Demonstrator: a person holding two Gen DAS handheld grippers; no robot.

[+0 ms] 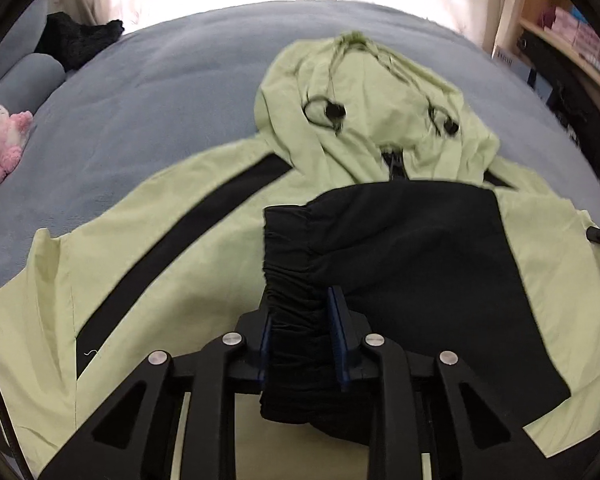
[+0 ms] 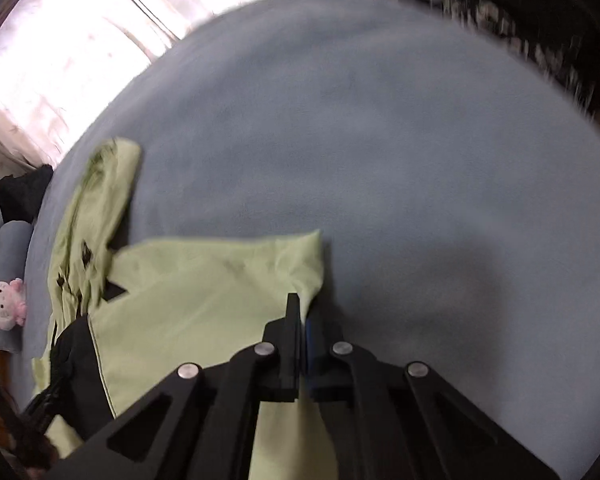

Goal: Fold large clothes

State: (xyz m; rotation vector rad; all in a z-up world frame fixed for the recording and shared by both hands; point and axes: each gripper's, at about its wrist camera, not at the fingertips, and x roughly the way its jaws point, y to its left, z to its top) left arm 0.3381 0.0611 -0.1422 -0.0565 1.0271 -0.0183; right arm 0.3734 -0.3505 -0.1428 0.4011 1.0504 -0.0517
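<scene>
A light green hooded jacket (image 1: 188, 236) with black stripes lies spread on the blue-grey bed (image 1: 148, 92), hood (image 1: 364, 92) at the far side. My left gripper (image 1: 302, 312) is shut on the jacket's black gathered cuff (image 1: 292, 320), holding the black sleeve (image 1: 400, 248) folded over the jacket's body. In the right wrist view my right gripper (image 2: 305, 314) is shut on the green jacket's edge (image 2: 314, 280), near its right corner, low over the bed (image 2: 400, 140). The jacket's hood (image 2: 96, 196) shows at the left there. The view is motion-blurred.
A pink and white plush toy (image 1: 0, 136) lies at the bed's left edge, also seen in the right wrist view (image 2: 6, 304). A dark garment (image 1: 80, 38) sits at the far left corner. Shelves (image 1: 572, 40) stand to the right. Curtains hang behind the bed.
</scene>
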